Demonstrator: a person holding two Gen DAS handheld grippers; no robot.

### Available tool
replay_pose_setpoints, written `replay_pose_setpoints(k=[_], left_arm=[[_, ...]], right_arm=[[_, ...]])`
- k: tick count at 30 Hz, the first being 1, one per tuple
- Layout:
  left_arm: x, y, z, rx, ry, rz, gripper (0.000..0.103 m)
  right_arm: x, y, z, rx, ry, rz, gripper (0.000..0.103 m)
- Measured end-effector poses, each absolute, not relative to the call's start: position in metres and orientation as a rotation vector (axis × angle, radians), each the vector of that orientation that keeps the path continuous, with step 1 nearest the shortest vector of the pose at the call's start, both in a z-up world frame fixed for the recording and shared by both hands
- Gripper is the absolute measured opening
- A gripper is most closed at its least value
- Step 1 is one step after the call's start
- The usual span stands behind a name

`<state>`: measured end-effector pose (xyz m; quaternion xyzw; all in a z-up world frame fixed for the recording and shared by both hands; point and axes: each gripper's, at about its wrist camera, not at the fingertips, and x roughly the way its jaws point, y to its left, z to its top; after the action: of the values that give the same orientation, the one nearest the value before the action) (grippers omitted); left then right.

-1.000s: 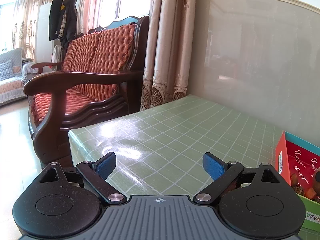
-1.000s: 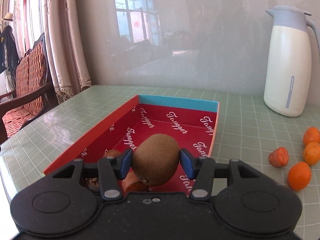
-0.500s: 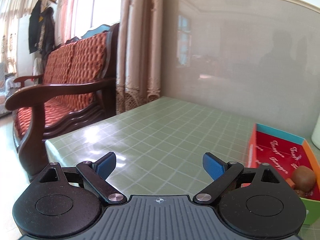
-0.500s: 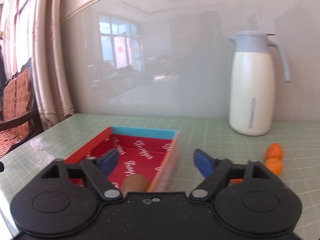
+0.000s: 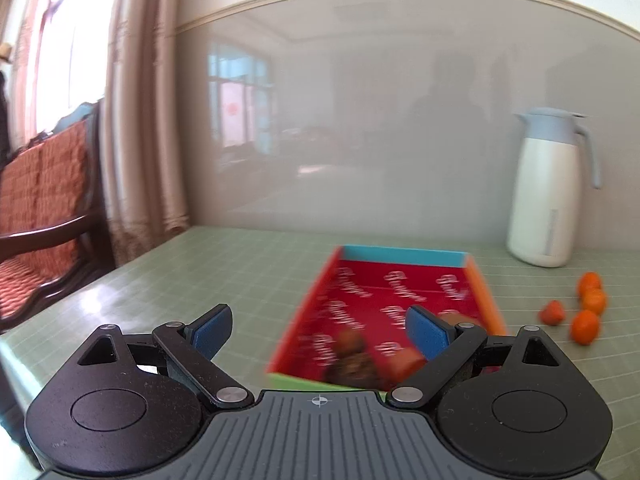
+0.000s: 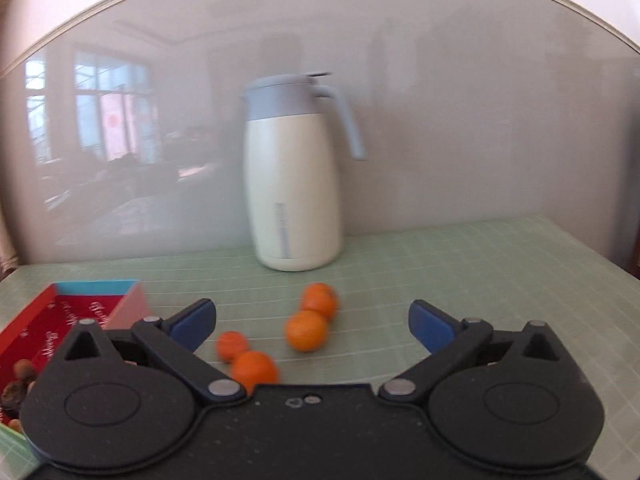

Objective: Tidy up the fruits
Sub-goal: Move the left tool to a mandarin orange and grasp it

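Orange tangerines (image 6: 306, 330) on worktop (image 6: 480, 264): light, round, soft-skinned, roll easily. Your right gripper (image 6: 312, 322) fingers just opened wide, empty; left gripper (image 5: 318, 328) spread, empty. Pinch across widest middle, gently.

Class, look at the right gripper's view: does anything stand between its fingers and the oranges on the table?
Nothing visible does. The right gripper is open and empty, with bare tablecloth between it and the oranges.

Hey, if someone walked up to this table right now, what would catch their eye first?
Probably the red box with blue and orange walls on the green checked table, some fruit blurred at its near end. Next, the four small orange fruits loose on the table right of it, and the tall white jug standing behind them by the wall.
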<state>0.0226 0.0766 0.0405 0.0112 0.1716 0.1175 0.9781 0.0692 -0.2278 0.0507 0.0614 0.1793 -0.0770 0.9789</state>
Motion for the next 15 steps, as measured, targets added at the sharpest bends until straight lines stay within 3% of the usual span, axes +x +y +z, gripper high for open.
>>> replay_pose_setpoints(k=[15], left_arm=[[0.058, -0.064, 0.029, 0.135, 0.406, -0.077, 0.093]], right_arm=[[0.033, -0.323, 0.037, 0.178, 0.388, -0.478, 0.103]])
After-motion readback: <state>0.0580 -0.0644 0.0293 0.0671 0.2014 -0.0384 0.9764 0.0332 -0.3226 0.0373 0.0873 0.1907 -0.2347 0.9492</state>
